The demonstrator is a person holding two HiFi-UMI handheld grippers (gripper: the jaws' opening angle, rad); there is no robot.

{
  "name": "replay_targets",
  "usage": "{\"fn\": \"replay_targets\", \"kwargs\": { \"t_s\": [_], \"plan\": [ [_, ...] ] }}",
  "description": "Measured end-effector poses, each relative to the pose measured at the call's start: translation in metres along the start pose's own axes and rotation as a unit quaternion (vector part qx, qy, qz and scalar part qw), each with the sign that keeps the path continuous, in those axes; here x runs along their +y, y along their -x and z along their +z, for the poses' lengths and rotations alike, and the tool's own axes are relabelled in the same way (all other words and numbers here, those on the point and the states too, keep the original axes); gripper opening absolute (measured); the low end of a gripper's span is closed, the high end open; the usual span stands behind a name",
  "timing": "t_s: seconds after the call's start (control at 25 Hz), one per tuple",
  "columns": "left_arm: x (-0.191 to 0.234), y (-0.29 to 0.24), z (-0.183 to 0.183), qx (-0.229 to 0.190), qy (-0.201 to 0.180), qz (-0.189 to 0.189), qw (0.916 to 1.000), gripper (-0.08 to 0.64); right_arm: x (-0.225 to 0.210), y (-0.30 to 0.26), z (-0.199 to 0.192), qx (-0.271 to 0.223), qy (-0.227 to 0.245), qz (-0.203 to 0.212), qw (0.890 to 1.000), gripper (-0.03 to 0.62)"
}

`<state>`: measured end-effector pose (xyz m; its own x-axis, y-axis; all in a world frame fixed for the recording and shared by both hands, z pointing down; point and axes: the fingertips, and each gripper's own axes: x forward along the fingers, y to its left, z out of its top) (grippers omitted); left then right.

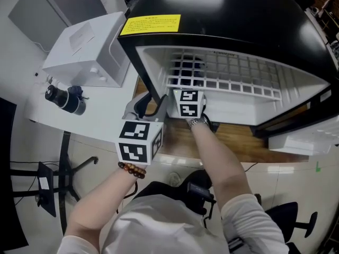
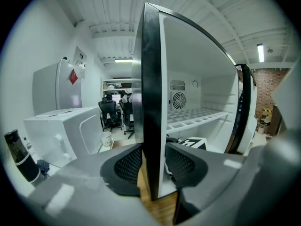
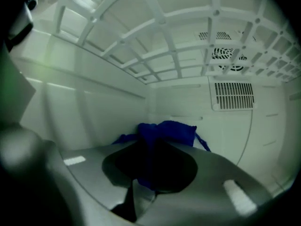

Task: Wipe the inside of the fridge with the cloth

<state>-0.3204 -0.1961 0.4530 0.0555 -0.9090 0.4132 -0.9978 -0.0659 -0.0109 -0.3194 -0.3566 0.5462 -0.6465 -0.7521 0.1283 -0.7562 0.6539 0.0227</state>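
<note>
Office room: a black fridge (image 1: 222, 15) stands open on a wooden desk (image 1: 233, 142). The left gripper (image 2: 151, 166) has its jaws pinching the fridge's left side wall. The right gripper (image 3: 153, 166) is inside, under the wire shelf (image 1: 233, 78), with its jaws clamped on the blue cloth (image 3: 167, 131).
</note>
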Motion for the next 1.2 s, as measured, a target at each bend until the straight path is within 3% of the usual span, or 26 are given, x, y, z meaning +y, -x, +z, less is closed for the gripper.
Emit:
{"fn": "replay_targets", "kwargs": {
  "t_s": [0.6, 1.2],
  "plan": [
    [0.001, -0.002, 0.000, 0.004, -0.003, 0.009, 0.9999, 0.149, -0.017, -0.016, -0.007, 0.003, 0.000, -0.019, 1.000, 0.066],
    [0.003, -0.003, 0.001, 0.005, 0.005, 0.032, 0.9995, 0.149, -0.072, 0.007, -0.015, 0.013, -0.001, -0.049, 0.999, 0.066]
  ]
}}
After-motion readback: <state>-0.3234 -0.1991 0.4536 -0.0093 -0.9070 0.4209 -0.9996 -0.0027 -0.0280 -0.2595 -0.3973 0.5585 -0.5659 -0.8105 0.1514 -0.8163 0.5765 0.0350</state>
